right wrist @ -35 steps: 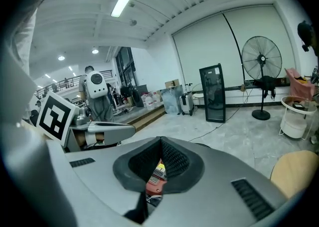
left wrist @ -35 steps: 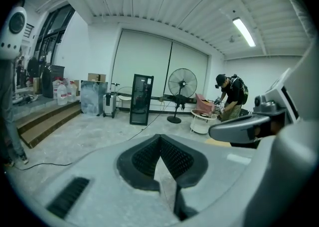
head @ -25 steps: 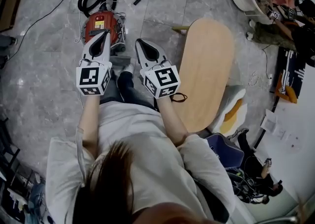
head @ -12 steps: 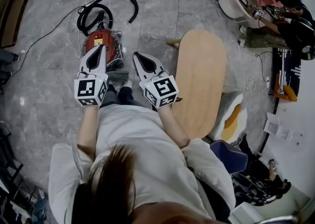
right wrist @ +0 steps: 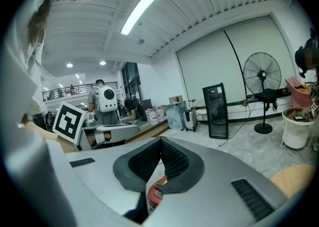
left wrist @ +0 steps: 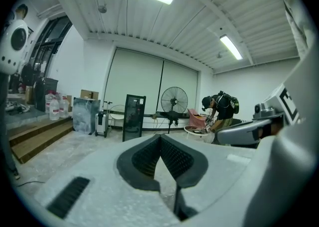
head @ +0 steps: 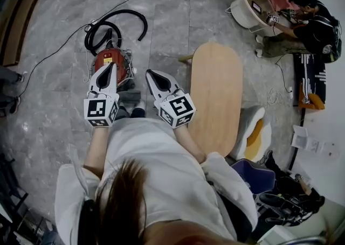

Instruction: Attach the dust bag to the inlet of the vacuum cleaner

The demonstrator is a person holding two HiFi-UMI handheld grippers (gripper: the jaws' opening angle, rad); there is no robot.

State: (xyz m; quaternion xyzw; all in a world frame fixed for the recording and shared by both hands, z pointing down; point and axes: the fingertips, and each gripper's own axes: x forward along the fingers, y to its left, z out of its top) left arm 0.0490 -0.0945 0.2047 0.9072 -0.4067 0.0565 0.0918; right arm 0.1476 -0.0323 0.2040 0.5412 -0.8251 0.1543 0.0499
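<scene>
As the person stands over the job, the grey stone floor (head: 48, 104) fills most of the room. The oval wooden table (head: 218, 93) sits just to their right, and I see no bag on it. Another person crouches by a white tub (head: 245, 7) well off in the far corner and has nothing to do w/ this.

The red vacuum cleaner (head: 110, 60) lies on the floor just ahead of the person's feet, w/ its black hose (head: 116, 23) looped behind it. A small grey piece (head: 129, 97) sits between the vacuum and the shoes, just beside the machine. It's too small to say if it's a lid, a fitting or part of the bag.

Both grippers are held up side by side, pointing forward, clear of the vacuum and touching nothing. The left gripper (head: 111, 66) has its jaws pressed together w/ nothing between them, and its own view (left wrist: 160, 143) shows only the room beyond. The right gripper (head: 149, 72) is the same, pads (right wrist: 174, 163) closed on each other and empty. A bit of red vacuum (right wrist: 156, 192) shows through the gap under them, far below and not gripped.

As for progress, I can't make out a dust bag anywhere, nor the inlet clearly. W/ 2 empty claws and no bag in sight, my guess is no attaching is under way right now. Whether the bag is on the inlet already or not yet fetched, I can't tell.
</scene>
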